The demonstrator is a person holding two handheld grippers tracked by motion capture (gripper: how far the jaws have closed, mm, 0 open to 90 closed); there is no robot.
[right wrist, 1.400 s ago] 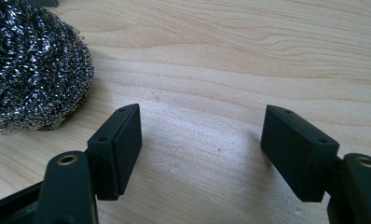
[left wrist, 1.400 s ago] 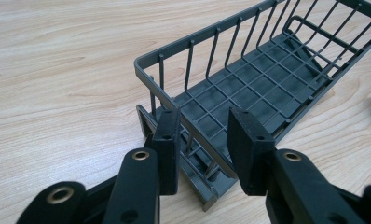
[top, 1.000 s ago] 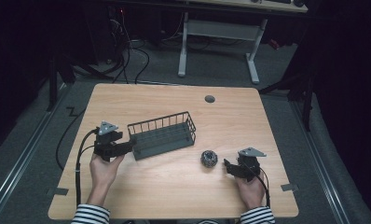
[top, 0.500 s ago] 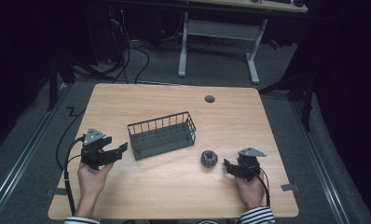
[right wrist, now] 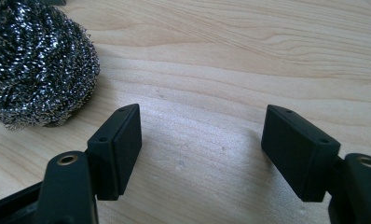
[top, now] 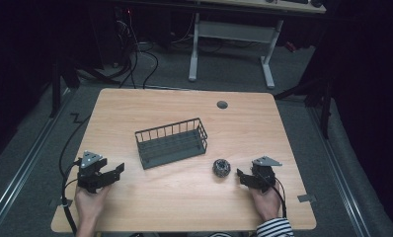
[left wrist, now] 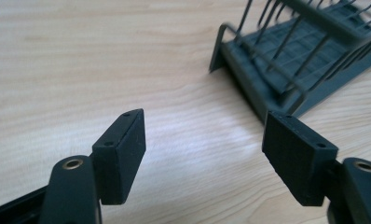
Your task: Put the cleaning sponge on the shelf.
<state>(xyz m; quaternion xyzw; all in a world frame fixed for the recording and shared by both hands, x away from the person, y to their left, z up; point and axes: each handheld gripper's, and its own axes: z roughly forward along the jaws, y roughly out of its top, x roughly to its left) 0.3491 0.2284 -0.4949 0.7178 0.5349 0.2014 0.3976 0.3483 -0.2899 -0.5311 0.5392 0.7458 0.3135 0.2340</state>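
A dark wire basket (top: 172, 142) stands empty near the middle of the wooden table (top: 184, 113). A steel wool scourer (top: 221, 168) lies to its right, toward the front. My left gripper (top: 116, 171) rests low at the front left, open and empty, apart from the basket's left end (left wrist: 286, 60). At the front right my right gripper (top: 240, 176) is open and empty, just right of the scourer (right wrist: 34, 65), not touching it.
A round grey grommet (top: 222, 104) sits in the table near the far edge. Cables (top: 68, 148) trail off the left side from the left gripper. Another desk's white frame (top: 231, 44) stands beyond the table on the floor.
My left gripper has let go of the basket's left end and drawn back toward the front left corner. The basket and the right gripper have stayed put.
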